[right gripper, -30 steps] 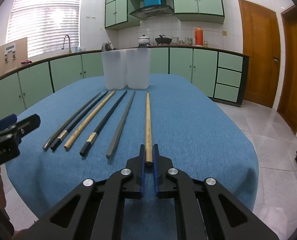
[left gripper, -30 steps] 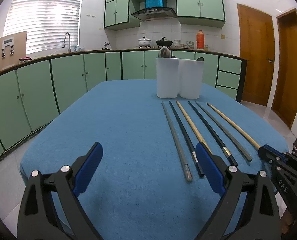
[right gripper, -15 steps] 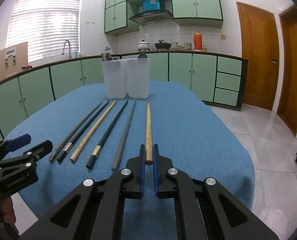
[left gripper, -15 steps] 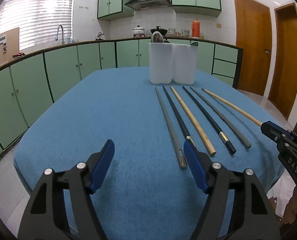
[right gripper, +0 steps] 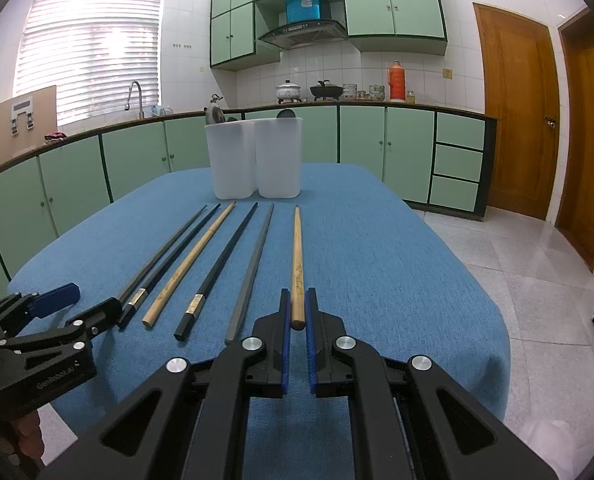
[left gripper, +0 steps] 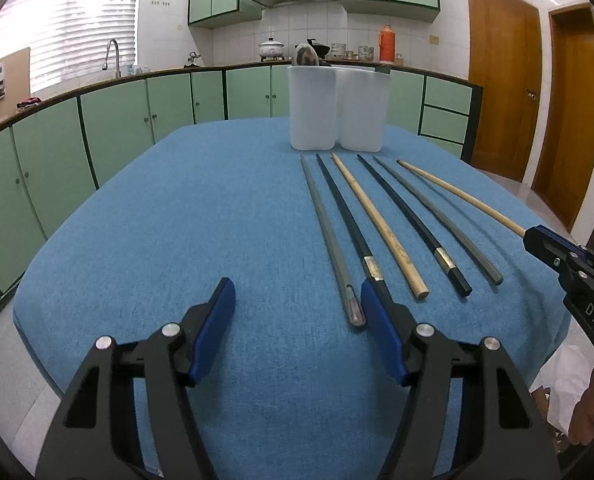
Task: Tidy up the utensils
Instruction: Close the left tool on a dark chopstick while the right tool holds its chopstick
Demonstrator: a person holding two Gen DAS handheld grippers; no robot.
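Observation:
Several chopsticks lie side by side on the blue tablecloth [left gripper: 177,240], pointing toward two white plastic holders [left gripper: 339,112] at the far end. My right gripper [right gripper: 296,312] is shut on the near end of the rightmost wooden chopstick [right gripper: 296,256], which also shows in the left wrist view [left gripper: 457,196]. My left gripper [left gripper: 297,300] is open, low over the cloth, with the grey chopstick's [left gripper: 329,236] near end just inside its right finger [left gripper: 381,328]. A black chopstick [left gripper: 349,220], another wooden one [left gripper: 377,224], a second black one [left gripper: 409,220] and a second grey one [left gripper: 437,216] lie between.
The holders [right gripper: 257,160] hold some utensils whose tops poke out. The table's front edge is right below both grippers. Green kitchen cabinets [left gripper: 97,140] run along the left and back; wooden doors [right gripper: 517,120] and tiled floor are to the right.
My left gripper has moved right toward the leftmost chopsticks and its jaws have narrowed. My right gripper has risen slightly while still shut on the wooden chopstick.

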